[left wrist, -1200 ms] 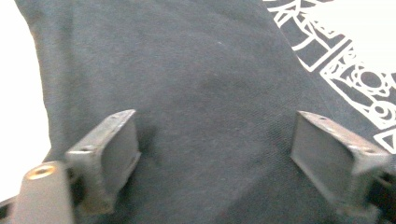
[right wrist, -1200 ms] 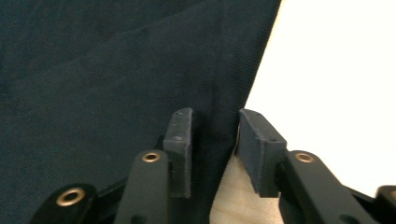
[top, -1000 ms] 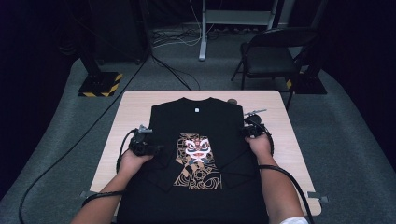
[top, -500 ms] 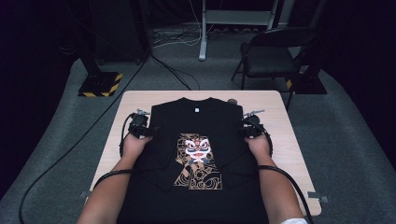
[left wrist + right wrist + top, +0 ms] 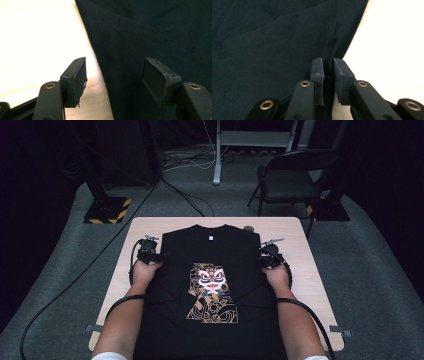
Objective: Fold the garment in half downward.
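A black T-shirt (image 5: 225,251) with a lion-face print (image 5: 210,290) lies flat on the wooden table (image 5: 295,232), its sleeves folded inward. My left gripper (image 5: 151,256) sits at the shirt's left edge near the shoulder. Its jaws (image 5: 115,62) are open and have just been closing; one pad (image 5: 77,77) is over bare wood, the other over cloth, and the shirt's edge (image 5: 100,60) lies between them untouched. My right gripper (image 5: 267,256) rests at the shirt's right edge. Its jaws (image 5: 328,61) are nearly together, pinching the dark fabric (image 5: 274,50) at the hem.
A small brown object (image 5: 248,228) lies on the table beside the shirt's right shoulder. Beyond the table stand a black chair (image 5: 295,175) and a yellow-and-black striped stand base (image 5: 107,210). Cables run over the grey floor. Bare wood borders the shirt on both sides.
My left hand has slid along the shirt's left edge toward the far side, up to the shoulder. The right hand has kept still.
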Demonstrator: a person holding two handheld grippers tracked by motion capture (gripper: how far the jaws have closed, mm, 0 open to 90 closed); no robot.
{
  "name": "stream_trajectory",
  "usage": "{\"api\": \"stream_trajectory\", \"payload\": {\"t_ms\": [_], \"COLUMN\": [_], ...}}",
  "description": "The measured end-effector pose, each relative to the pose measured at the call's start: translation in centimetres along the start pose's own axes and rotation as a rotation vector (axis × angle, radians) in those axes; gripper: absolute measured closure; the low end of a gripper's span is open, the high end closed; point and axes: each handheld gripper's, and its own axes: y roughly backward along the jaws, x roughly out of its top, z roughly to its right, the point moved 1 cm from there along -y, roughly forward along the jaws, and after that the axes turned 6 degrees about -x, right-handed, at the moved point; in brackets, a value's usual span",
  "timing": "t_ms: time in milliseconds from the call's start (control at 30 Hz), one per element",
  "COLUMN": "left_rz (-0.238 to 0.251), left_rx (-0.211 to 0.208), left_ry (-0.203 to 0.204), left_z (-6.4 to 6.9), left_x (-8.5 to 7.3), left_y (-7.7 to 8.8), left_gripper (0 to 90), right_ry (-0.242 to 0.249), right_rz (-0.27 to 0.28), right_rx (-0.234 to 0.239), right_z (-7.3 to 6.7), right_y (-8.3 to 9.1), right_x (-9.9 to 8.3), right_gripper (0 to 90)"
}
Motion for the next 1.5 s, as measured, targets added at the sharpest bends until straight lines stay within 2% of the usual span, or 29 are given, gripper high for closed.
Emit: {"api": "stream_trajectory", "payload": {"t_ms": [333,500,733,833,1000,1267,1433,1500], "left_rz": [0.006,0.003,-0.003,0.002,0.012,0.017,0.014,0.01], "left_rx": [-0.013,-0.021,-0.016,-0.019,-0.037,-0.09,-0.081,-0.072], "left_ry": [0.002,0.023,-0.004,-0.007,-0.016,0.002,0.001,-0.01], "left_z": [-0.7,-1.0,-0.8,-0.7,-0.3,0.0,0.2,0.3], "left_x": [-0.2,-0.4,-0.7,-0.7,-0.9,-0.9,-0.9,-0.8], "left_y": [-0.4,-0.6,-0.6,-0.6,-0.6,-0.6,-0.6,-0.5], "left_gripper": [40.3,41.7,45.2,49.3,61.2,81.7,83.7,84.1], "right_ry": [-0.001,0.001,-0.003,-0.006,-0.025,-0.05,-0.045,-0.049], "right_rz": [0.002,0.0,-0.004,-0.004,-0.011,-0.009,-0.009,-0.009], "right_rx": [0.003,0.004,0.009,0.015,0.03,0.057,0.057,0.052], "right_z": [0.1,0.1,0.2,0.3,0.5,0.8,0.6,0.5], "right_y": [0.0,0.0,0.0,0.0,-0.1,-0.1,-0.1,-0.1], "right_x": [-0.1,0.0,0.0,0.0,0.1,0.0,0.0,0.0], "right_gripper": [78.4,78.2,77.4,77.5,77.5,79.9,83.5,83.9]}}
